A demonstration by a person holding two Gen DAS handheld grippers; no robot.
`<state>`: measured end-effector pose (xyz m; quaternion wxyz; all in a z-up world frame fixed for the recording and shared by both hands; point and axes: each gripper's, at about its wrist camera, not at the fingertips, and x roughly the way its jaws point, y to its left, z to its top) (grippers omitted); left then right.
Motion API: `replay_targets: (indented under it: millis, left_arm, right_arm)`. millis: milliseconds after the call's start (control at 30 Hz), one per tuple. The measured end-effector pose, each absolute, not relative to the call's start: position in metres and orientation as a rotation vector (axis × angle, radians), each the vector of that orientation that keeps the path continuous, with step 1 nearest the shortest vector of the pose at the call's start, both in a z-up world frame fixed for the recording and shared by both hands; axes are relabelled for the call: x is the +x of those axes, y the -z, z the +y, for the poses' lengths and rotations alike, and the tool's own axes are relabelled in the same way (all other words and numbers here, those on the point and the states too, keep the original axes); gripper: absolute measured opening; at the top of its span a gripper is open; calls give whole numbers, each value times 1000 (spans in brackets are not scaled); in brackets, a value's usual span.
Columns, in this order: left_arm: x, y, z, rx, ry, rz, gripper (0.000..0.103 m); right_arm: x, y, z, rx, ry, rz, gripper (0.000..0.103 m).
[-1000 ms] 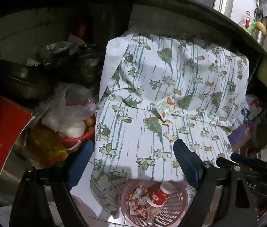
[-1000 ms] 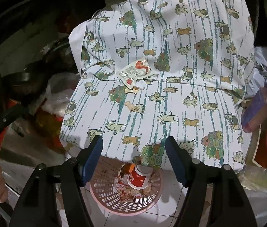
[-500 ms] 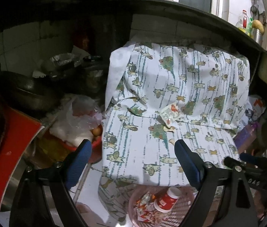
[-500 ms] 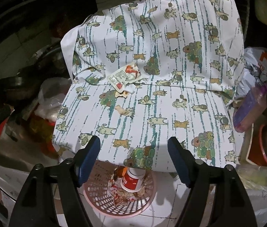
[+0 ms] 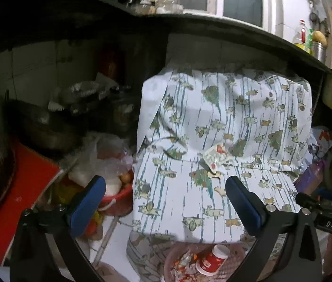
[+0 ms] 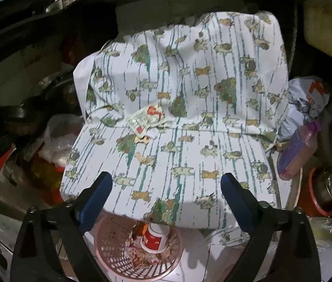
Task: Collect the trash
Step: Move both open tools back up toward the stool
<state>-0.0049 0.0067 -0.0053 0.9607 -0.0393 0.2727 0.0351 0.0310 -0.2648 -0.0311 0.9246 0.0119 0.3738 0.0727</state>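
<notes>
Two blue-padded grippers, left [image 5: 166, 204] and right [image 6: 166, 199], jaws opening, nothing between. Crumpled white-red sachet wrapper [image 6: 146, 119] lies in seat crease of animal-print cloth [image 6: 213, 141]; pink perforated plastic basket [image 6: 116, 246] below front edge, positioned to receive trash.

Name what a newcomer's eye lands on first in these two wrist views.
The big white cloth with animal print, draped over a seat-like shape, fills the middle of both views. A crumpled wrapper with red print lies alone in its crease. Below its front edge on the floor sits a pink mesh basket, holding a red and white cup and other scraps. Both grippers' blue-padded jaws are opening, with nothing between them.
</notes>
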Motion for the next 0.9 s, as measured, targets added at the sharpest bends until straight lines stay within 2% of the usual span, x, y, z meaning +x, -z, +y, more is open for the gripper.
replay_targets:
  millis: [300,433,533,767,900]
  left_arm:
    - [-5,-1,-6,-23,-162,500,103]
    - [-4,-18,-10,-24,-144,443,103]
    - [14,-34,-13,-25,-102,484,103]
    - [50,-83,-7,-25,-91,436,103]
    - [67,-106,0,-25,-94,366,103]
  right_arm:
    - [36,24,-274,10,-165,748,96]
    - [38,21,-280,27,-159,739,96]
    - [41,14,-285,-2,-113,727,95]
    - [62,-49,-312,132,-202,668,94]
    - [81,-89,-311,68,-151,556,94]
